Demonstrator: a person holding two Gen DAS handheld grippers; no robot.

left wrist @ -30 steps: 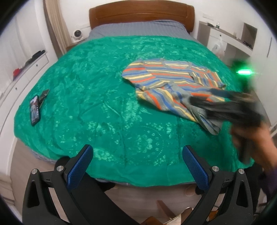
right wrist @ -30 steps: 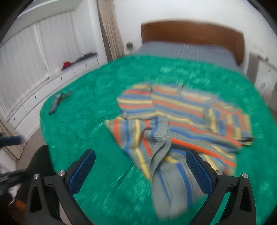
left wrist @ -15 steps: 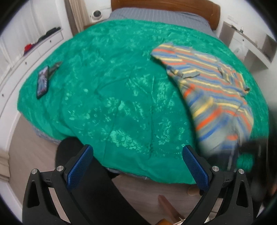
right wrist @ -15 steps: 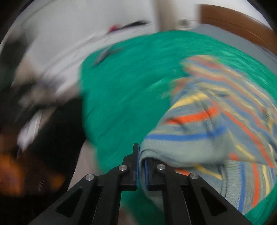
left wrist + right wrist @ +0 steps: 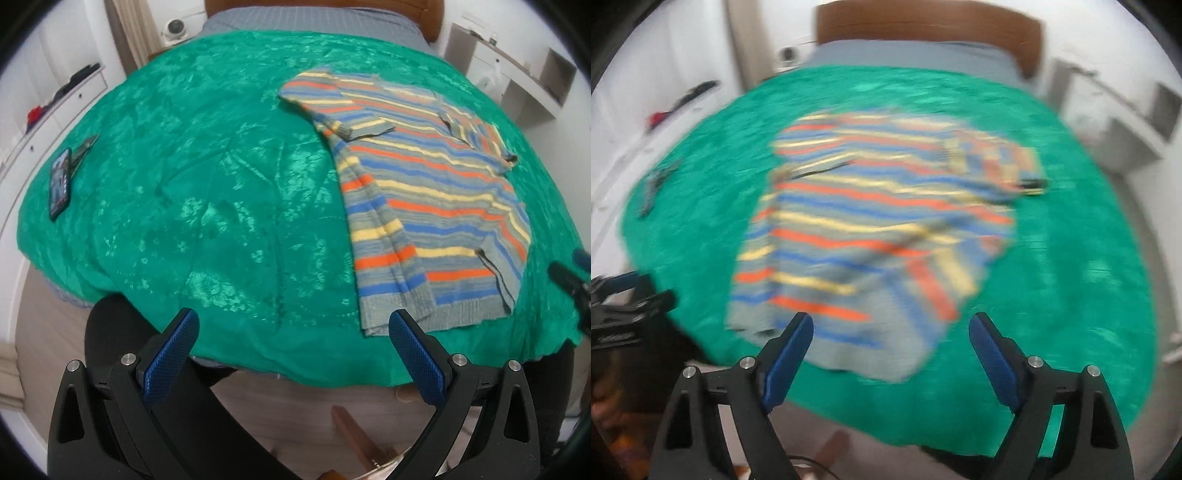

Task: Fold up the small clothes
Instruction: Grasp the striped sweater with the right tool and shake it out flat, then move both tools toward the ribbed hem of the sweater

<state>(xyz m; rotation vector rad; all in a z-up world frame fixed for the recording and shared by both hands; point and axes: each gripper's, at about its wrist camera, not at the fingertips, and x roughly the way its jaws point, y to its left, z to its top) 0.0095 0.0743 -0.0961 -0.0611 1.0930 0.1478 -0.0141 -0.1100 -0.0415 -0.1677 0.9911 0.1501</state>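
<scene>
A small knitted sweater (image 5: 424,192) with grey, blue, orange and yellow stripes lies spread flat on the green bedspread (image 5: 184,184), its hem toward the near edge. My left gripper (image 5: 291,325) hangs open over the bed's near edge, left of the hem, holding nothing. In the blurred right wrist view the sweater (image 5: 879,221) fills the middle, and my right gripper (image 5: 891,325) is opening just short of the hem; its pads press on nothing. The right gripper's tip (image 5: 569,280) shows at the right edge of the left wrist view.
A phone (image 5: 60,182) lies at the bedspread's left edge. White shelves (image 5: 517,74) stand at the right, low white cupboards (image 5: 74,96) at the left, and a wooden headboard (image 5: 923,33) at the far end. A person's dark-clad leg (image 5: 110,332) is below the near edge.
The right gripper closed on the sweater's hem, drew it toward the bed's near edge, then let go and opened. The sweater went from bunched to spread flat. The left gripper sank closer to the bed.
</scene>
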